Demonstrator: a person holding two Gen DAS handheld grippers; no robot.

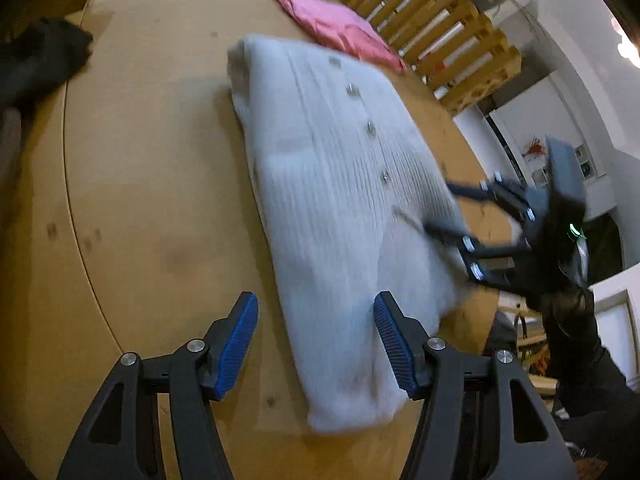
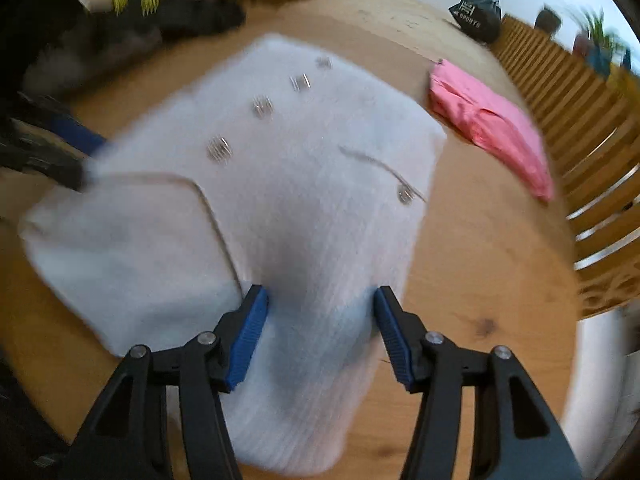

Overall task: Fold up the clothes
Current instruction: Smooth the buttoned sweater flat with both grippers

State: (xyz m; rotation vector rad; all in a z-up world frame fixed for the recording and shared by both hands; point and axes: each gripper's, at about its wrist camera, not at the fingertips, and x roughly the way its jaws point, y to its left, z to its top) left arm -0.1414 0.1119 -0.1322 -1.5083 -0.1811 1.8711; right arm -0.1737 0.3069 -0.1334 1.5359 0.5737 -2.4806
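Two sets of jaws, both mine, hang half open and hold nothing. Left of the cardigan (image 1: 340, 216) lies dark clothing (image 1: 36, 64); my left gripper (image 1: 316, 344) straddles the cardigan's near edge on the tabletop (image 1: 140, 200); my right gripper (image 2: 320, 332) hovers over its hem; right of it sits a pink garment (image 2: 488, 128). Pinching only one layer could drag the fold apart.

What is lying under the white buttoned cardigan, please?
The white cardigan lies folded on the wooden table; bare wood shows all around it. Whether anything else is underneath cannot be seen, because the cloth covers it.
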